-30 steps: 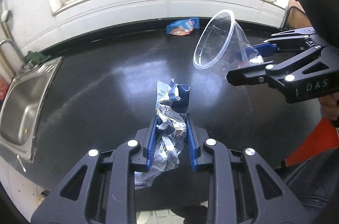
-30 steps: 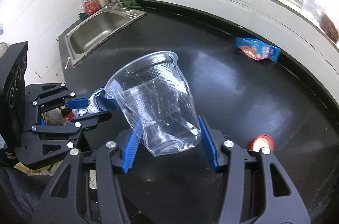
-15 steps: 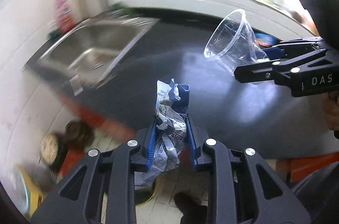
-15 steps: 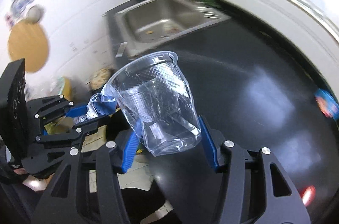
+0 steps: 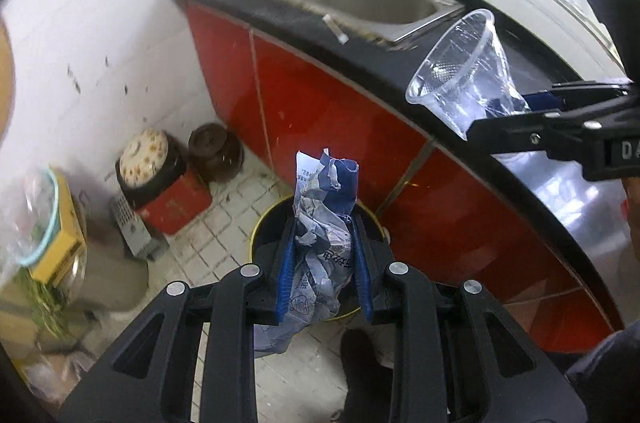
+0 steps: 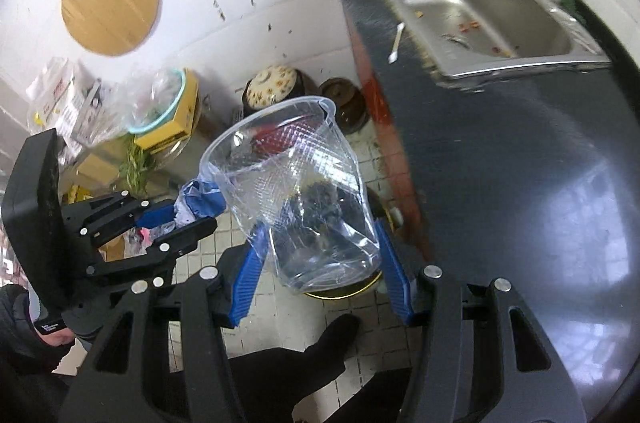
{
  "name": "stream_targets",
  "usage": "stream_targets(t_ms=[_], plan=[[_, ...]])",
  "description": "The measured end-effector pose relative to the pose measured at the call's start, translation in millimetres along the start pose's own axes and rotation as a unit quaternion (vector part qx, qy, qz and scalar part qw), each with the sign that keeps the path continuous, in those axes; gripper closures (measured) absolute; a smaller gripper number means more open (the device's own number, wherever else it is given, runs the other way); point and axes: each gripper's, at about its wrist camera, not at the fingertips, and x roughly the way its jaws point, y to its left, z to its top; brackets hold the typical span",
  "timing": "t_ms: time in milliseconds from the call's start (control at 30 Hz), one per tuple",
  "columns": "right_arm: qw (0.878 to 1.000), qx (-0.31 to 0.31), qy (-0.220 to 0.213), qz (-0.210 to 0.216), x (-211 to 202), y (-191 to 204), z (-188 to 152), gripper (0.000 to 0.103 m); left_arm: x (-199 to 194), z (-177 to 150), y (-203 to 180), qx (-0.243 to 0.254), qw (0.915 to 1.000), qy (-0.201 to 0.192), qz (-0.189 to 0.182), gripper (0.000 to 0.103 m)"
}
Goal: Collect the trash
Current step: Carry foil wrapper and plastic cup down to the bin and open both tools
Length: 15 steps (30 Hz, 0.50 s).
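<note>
Crumpled blue-and-white wrapper [image 5: 322,235] sits clamped between the left gripper [image 5: 323,263] blue pads, hanging over the yellow-rimmed bin [image 5: 264,223] on the tiled floor. Further right, the right gripper [image 6: 324,263] pinches a clear plastic cup [image 6: 296,183] beside the black countertop [image 6: 520,183] edge.

bin [image 5: 260,223] mouth open below | cabinet [image 5: 320,95] right | pots [image 5: 146,159] left

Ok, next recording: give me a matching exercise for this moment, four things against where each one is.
Things:
1. crumpled wrapper
2. clear plastic cup
3. trash bin
4. white stick

Places:
A. on the floor by the red cabinet
B. in the right hand-held gripper
C. on the counter beside the sink
D. in the left hand-held gripper

Pairs: 1-D, 2-B, 3-A, 4-C
</note>
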Motion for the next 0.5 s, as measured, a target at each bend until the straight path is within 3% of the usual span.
stream_targets(t_ms=[433,467,500], plan=[[1.000,0.001,0.029,-0.004,26.9,4.5,13.2,0.047,30.4,1.4,14.2,-0.026,0.9993,0.014,-0.024,0.077],[1.000,0.001,0.030,-0.005,27.4,5.0,13.9,0.047,31.3,2.6,14.1,-0.025,0.9992,0.014,-0.028,0.075],[1.000,0.000,0.030,-0.007,27.7,4.4,14.7,0.046,32.9,3.5,14.1,-0.025,0.9991,0.015,-0.030,0.063]])
